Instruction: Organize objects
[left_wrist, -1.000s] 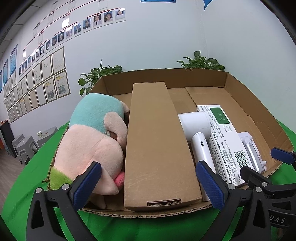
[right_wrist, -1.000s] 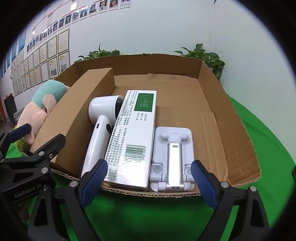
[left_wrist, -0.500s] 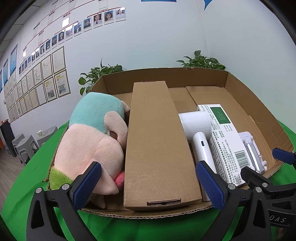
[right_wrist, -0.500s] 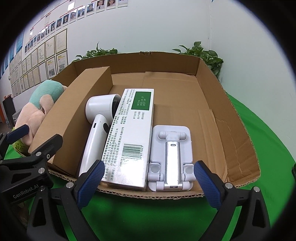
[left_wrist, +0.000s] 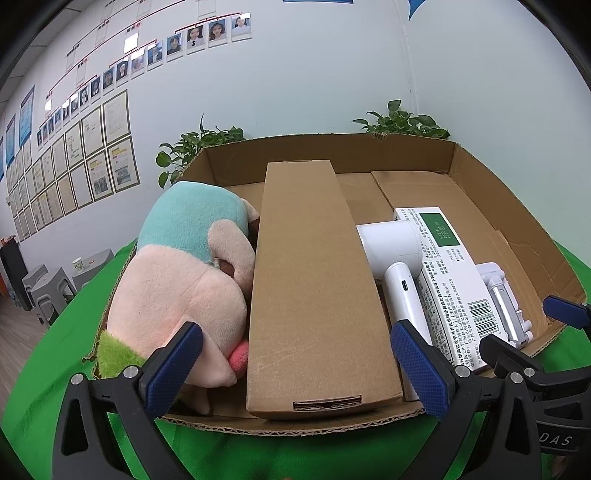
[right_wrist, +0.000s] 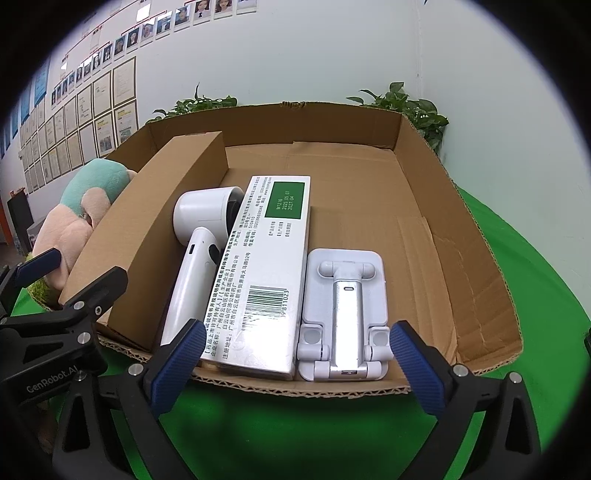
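On green table | shallow cardboard tray holds plush toy, long brown box, white hair dryer, white printed carton, white phone stand side by side | left gripper wide open, empty, at near rim | right gripper jaws just been opening, wide, nothing between, pads apart from stand

- Left gripper: jaws spread wide, nothing between the pads, tilted downward.
- Right gripper: jaws have just been opening, now wide and empty.
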